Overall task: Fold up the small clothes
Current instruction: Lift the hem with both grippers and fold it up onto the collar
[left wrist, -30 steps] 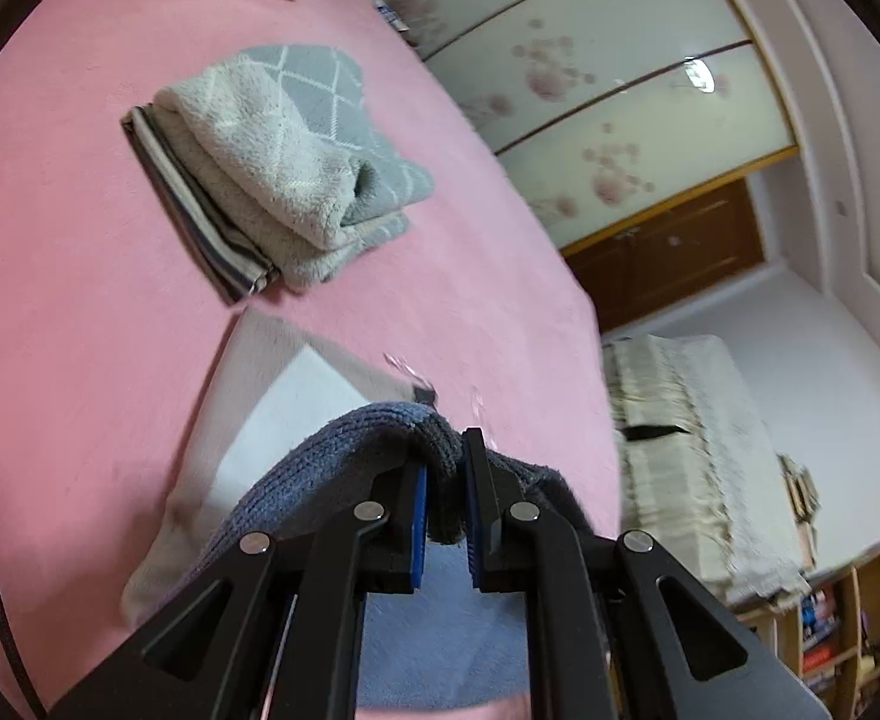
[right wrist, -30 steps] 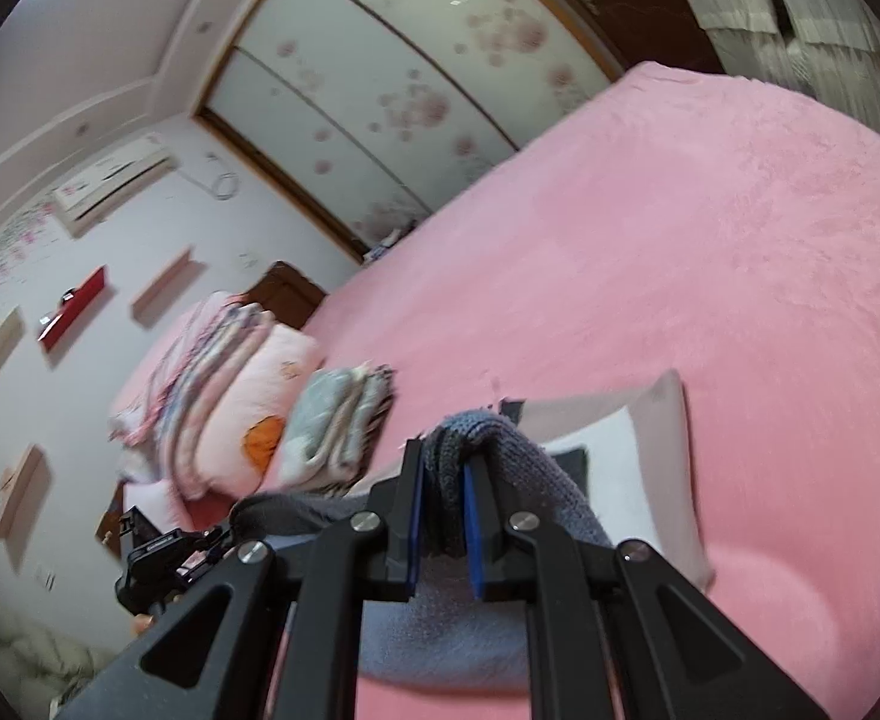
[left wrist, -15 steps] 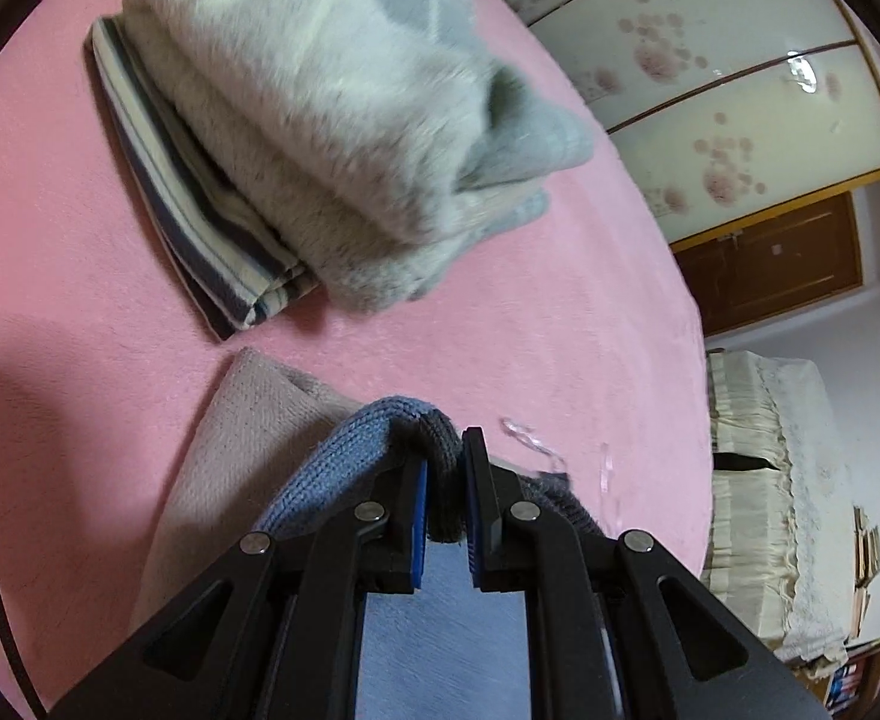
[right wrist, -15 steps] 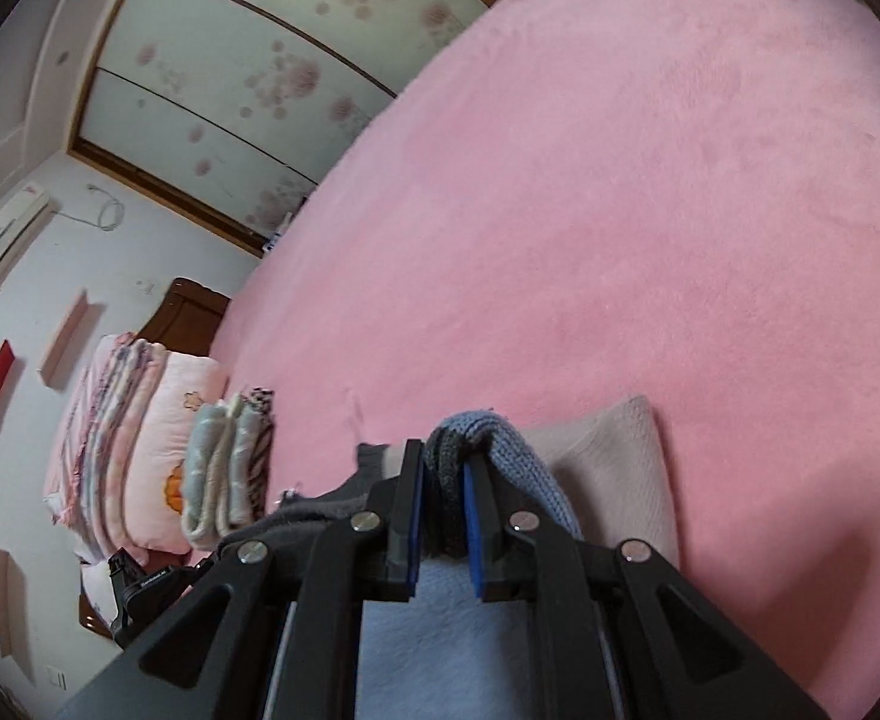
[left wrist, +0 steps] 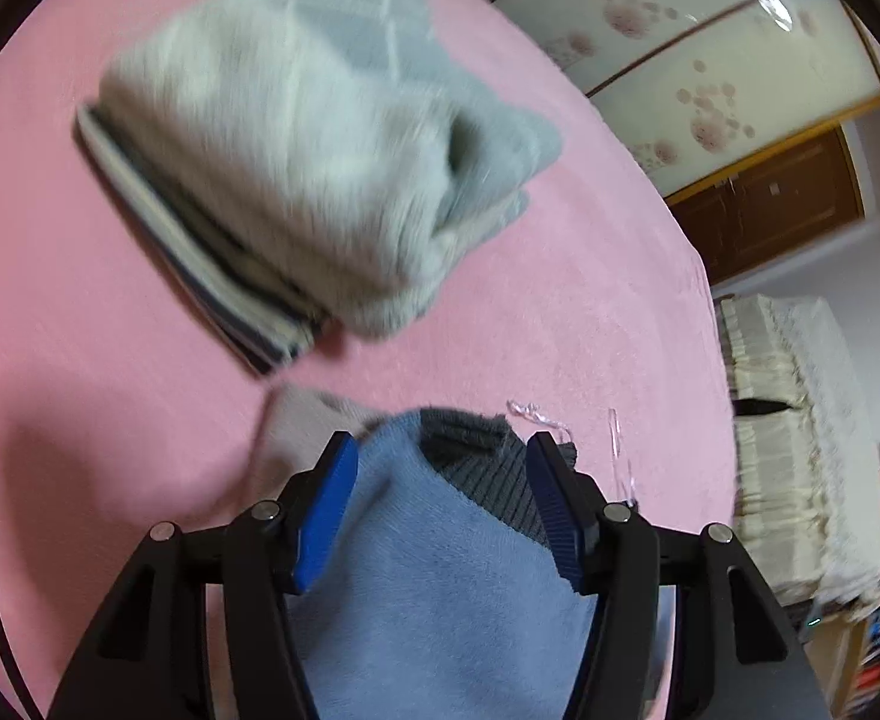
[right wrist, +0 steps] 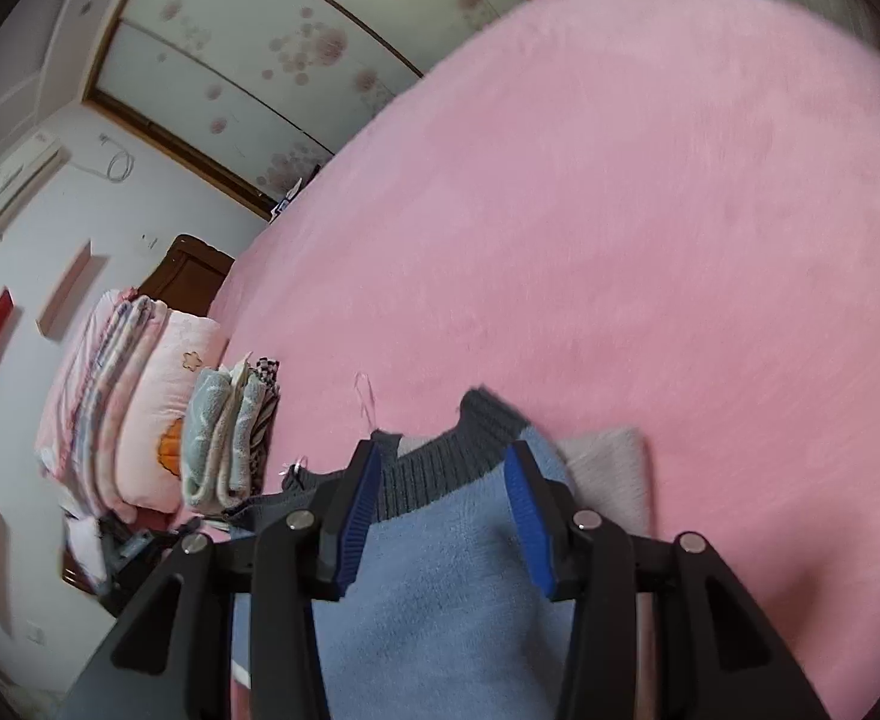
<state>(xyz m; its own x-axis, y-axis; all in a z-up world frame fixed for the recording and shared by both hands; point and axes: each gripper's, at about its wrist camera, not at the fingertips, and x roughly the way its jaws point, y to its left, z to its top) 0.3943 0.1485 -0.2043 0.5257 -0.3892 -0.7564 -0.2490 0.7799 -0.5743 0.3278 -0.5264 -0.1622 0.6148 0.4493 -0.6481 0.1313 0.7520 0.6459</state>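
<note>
A small blue knit sweater (left wrist: 440, 576) with a dark grey ribbed band (left wrist: 488, 480) lies folded on the pink bed, over a beige part (left wrist: 302, 426). My left gripper (left wrist: 440, 456) is open, its jaws spread on either side of the sweater's far edge, holding nothing. In the right wrist view the same sweater (right wrist: 440, 570) lies under my right gripper (right wrist: 440, 468), which is also open, with the grey band (right wrist: 440, 468) between the pads and the beige part (right wrist: 608, 468) to the right.
A stack of folded clothes (left wrist: 320, 168), fluffy grey-green on top and striped below, lies just beyond the sweater; it also shows in the right wrist view (right wrist: 224, 438). Folded quilts (right wrist: 128, 396) sit by the headboard. The pink bed (right wrist: 620, 240) stretches ahead.
Both grippers were shut on the sweater's edge, carried it forward over the beige part, then opened and let it go. The sweater now lies flat on the bed.
</note>
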